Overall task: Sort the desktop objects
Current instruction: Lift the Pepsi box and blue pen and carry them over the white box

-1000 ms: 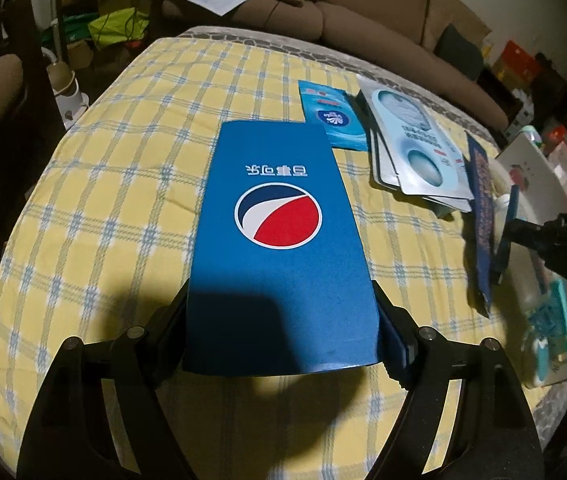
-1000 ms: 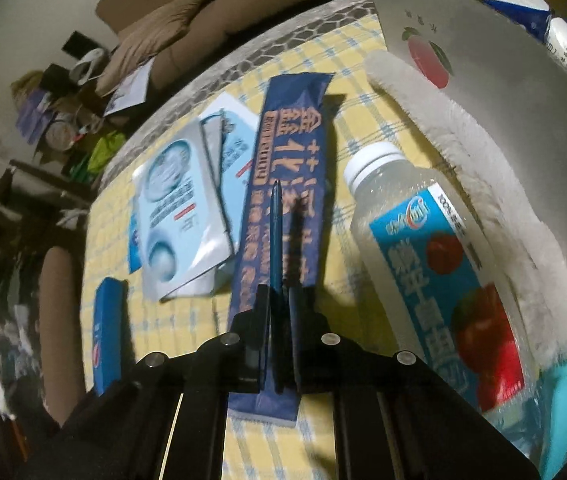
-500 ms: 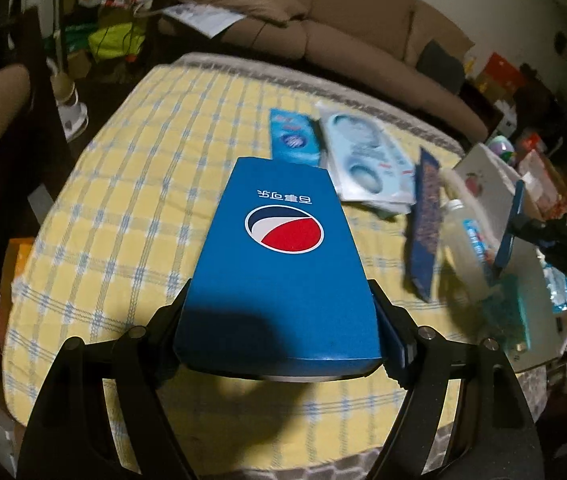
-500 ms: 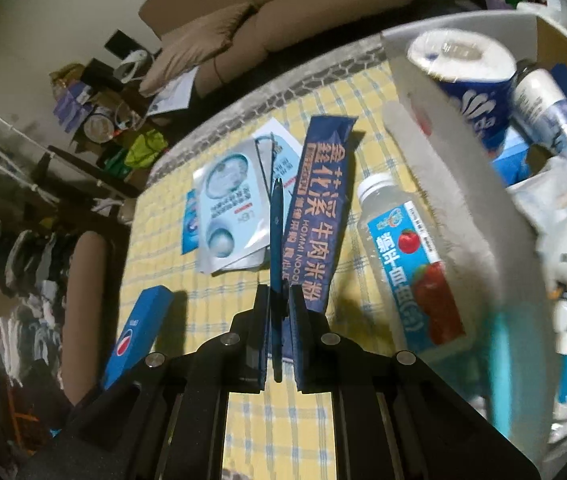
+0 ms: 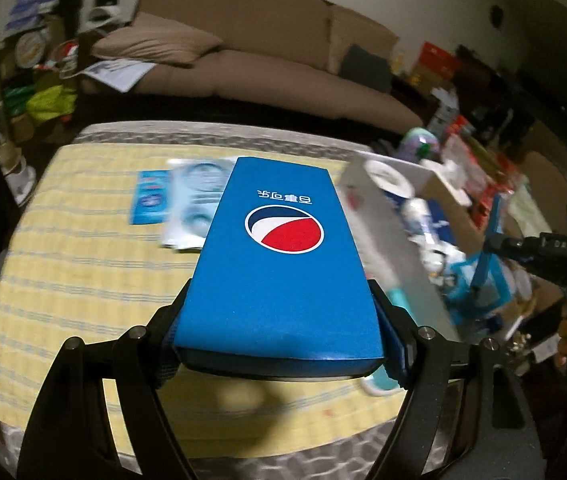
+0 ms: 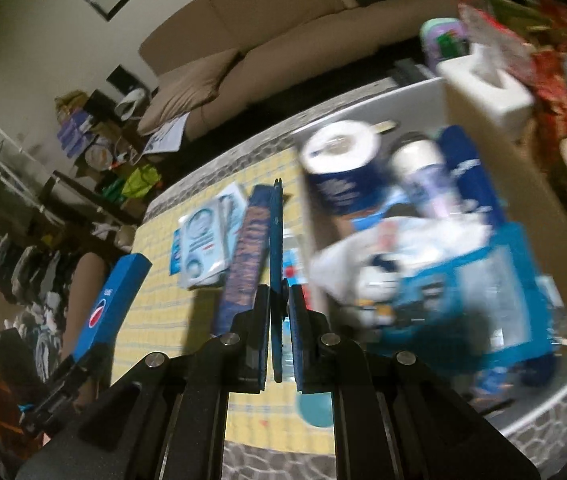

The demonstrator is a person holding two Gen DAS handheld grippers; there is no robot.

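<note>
A blue Pepsi carton [image 5: 283,264] hangs above the yellow checked table [image 5: 83,260], and my left gripper [image 5: 283,320] is shut on its near end with a pad on each side. The right wrist view shows the same carton [image 6: 111,300] at the lower left. My right gripper [image 6: 279,320] is shut on a thin blue flat packet [image 6: 276,248], seen edge-on and upright. From the left wrist view, the right gripper [image 5: 479,280] and its packet [image 5: 487,240] hover over the open white box [image 5: 383,248] at the right.
The box [image 6: 483,184] holds a toilet roll [image 6: 339,152], a bottle [image 6: 423,172] and several blurred items. Face-mask packets [image 5: 195,200], a small blue sachet [image 5: 151,200] and a long dark-blue noodle packet [image 6: 243,264] lie on the table. A sofa [image 5: 263,76] stands behind.
Both grippers have risen well above the table and swung right toward the white box, each keeping its item. The table and its packets now look smaller and farther away.
</note>
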